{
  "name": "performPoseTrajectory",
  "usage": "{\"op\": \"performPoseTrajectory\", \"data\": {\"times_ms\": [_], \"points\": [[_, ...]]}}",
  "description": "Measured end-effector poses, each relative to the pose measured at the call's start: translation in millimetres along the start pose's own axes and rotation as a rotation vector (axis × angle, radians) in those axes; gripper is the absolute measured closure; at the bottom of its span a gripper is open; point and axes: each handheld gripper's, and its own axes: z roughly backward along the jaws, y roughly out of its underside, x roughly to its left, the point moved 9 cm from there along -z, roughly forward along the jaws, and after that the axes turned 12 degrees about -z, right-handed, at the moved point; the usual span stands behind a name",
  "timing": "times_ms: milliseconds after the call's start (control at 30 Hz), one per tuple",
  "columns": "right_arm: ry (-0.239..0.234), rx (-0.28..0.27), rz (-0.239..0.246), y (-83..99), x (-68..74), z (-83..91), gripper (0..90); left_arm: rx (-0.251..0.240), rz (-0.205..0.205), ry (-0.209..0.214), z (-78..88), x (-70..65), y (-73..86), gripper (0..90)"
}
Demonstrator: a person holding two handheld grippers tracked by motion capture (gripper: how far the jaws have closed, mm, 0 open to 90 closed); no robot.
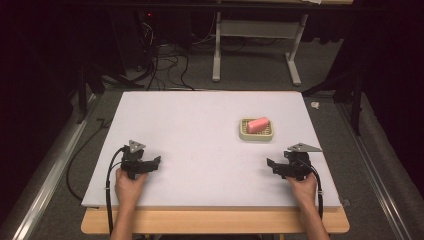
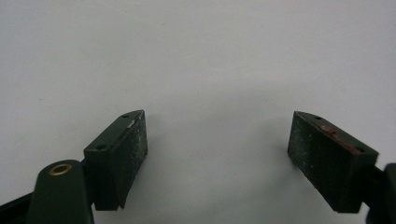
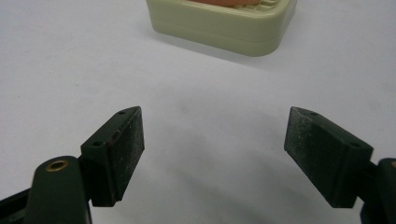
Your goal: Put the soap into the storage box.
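Pink soap (image 1: 257,124) in dish (image 3: 219,25), both grippers' jaws spread, nothing between

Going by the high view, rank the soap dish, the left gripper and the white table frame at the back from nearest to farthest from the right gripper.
1. Soap dish, holding pink soap, just ahead of the right gripper, slightly left.
2. Left gripper, across the board's near edge.
3. White table frame, on the floor beyond the board.

Left gripper (image 1: 155,162), right gripper (image 1: 271,164): fingers apart, apparently low.
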Motion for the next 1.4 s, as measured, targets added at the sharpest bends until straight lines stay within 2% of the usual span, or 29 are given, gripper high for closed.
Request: {"op": "performPoseTrajectory", "data": {"times_ms": [233,667,967,1400], "points": [[0.021,0.020,0.038,4.3,3.0,-6.0,20.6,0.000,0.000,0.000,0.0,0.0,0.0,20.6],[0.033,0.051,0.059,9.7,8.0,-12.9,20.5,0.000,0.000,-0.001,0.0,-0.1,0.0,20.6],[0.066,0.074,0.101,12.6,9.5,-16.4,18.8,-0.001,-0.001,-0.002,0.1,-0.2,0.0,20.6],[0.065,0.070,0.101,12.9,9.5,-16.4,18.7,-0.001,-0.001,-0.003,0.0,-0.2,0.0,20.6]]}}
